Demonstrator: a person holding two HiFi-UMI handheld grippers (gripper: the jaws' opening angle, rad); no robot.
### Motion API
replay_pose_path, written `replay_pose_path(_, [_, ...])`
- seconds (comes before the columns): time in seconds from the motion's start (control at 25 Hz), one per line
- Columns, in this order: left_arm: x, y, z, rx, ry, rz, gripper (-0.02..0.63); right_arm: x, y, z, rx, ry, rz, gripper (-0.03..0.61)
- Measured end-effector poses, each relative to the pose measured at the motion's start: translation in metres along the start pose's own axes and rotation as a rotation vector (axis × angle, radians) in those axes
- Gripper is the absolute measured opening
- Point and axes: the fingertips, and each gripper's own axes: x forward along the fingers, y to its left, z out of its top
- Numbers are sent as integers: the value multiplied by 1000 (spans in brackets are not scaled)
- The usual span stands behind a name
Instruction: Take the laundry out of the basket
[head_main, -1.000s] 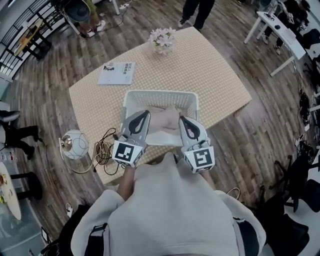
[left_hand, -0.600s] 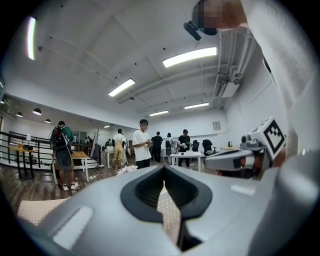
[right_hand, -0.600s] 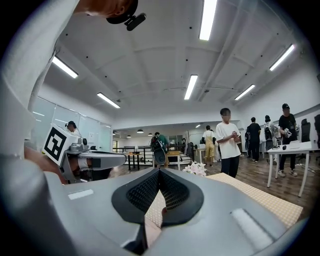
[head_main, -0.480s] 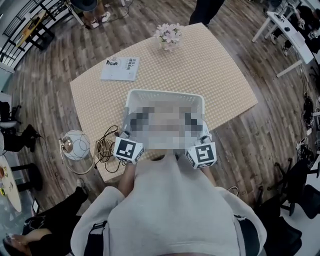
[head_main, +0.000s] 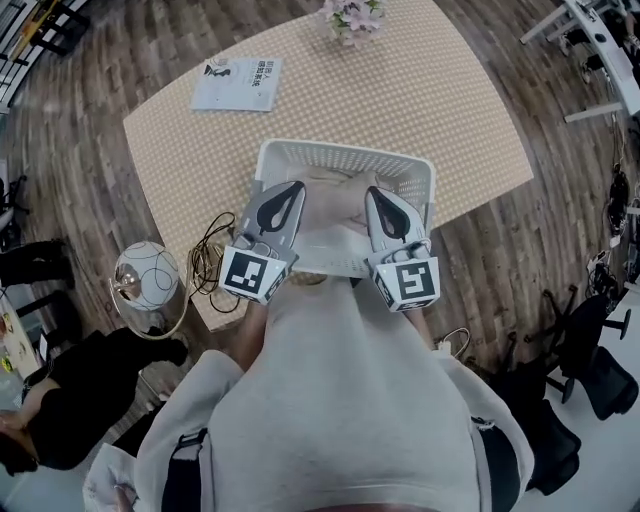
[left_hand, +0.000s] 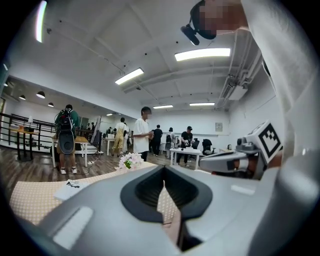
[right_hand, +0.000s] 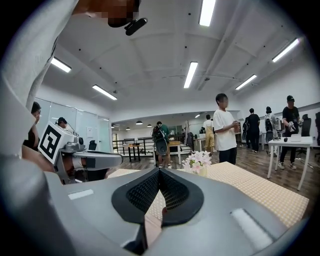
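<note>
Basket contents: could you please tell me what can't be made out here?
Laundry: head view, left tongs and right tongs cover its sides; piece count unclear.
Booklet print: head view, too small.
Flowers: head view, cut by the top edge.

A beige checked surface (head_main: 450, 110) carries a white lattice plastic basket (head_main: 345, 158) near its front edge, a white printed booklet (head_main: 238, 83) at far left, and pale pink flowers (head_main: 352, 15) at its far edge.

One basket (head_main: 340, 158), one booklet (head_main: 237, 83), one bouquet (head_main: 352, 18)
</note>
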Motion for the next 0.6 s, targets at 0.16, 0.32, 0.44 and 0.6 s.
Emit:
replay_pose_path(0.16, [6,10,-7,-16,26,-10,8,12,-3,-13,14,35,-9,-2])
replay_pose_path(0.32, [12,14,-5,-43,12,-26,9,23,-7,-23,7,61,-10,-2])
replay_pose_path(0.44, [14,15,-6,-40,12,-28,9,28,-4,-30,-97,100,5,-2])
replay_pose_path(0.6, [12,13,-5,-45,7,-26,9,33,16,-50,-457,211,102,-2])
